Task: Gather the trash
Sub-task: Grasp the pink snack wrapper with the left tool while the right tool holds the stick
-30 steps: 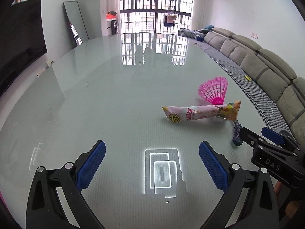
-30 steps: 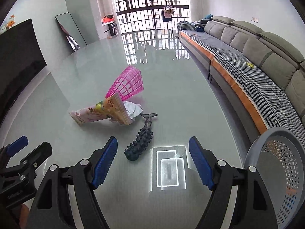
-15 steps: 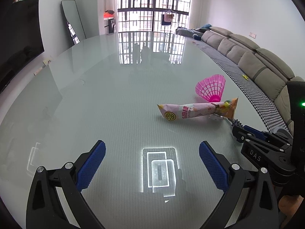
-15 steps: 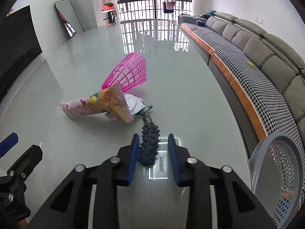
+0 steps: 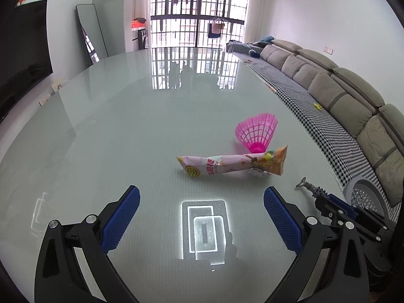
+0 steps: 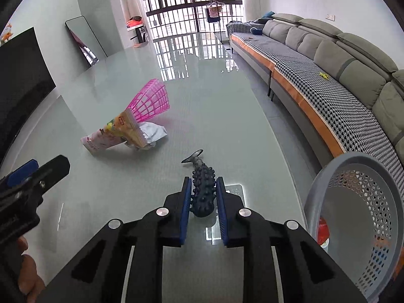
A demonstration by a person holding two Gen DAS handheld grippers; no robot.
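My right gripper (image 6: 203, 189) is shut on a dark knobbly fish-shaped toy (image 6: 202, 176), its tail pointing away, lifted a little off the glass table (image 6: 214, 116). In the left wrist view that toy (image 5: 311, 189) and the right gripper (image 5: 335, 205) show at the right edge. My left gripper (image 5: 202, 208) stands open over bare glass, nothing between its fingers. Ahead lie a pink snack packet (image 5: 227, 165) and a pink mesh cone (image 5: 257, 131). In the right wrist view the packet (image 6: 113, 133) rests on crumpled white paper (image 6: 154, 132) beside the cone (image 6: 151, 101).
A grey perforated waste basket (image 6: 358, 214) stands off the table's right edge, with something red inside; it also shows as the basket (image 5: 366, 194) in the left wrist view. A long grey sofa (image 6: 341, 58) runs along the right wall. A dark screen (image 5: 22, 58) is at left.
The right gripper went from open beside the toy to shut on it, then carried it right, away from the packet. The left gripper drew back slightly and stayed open.
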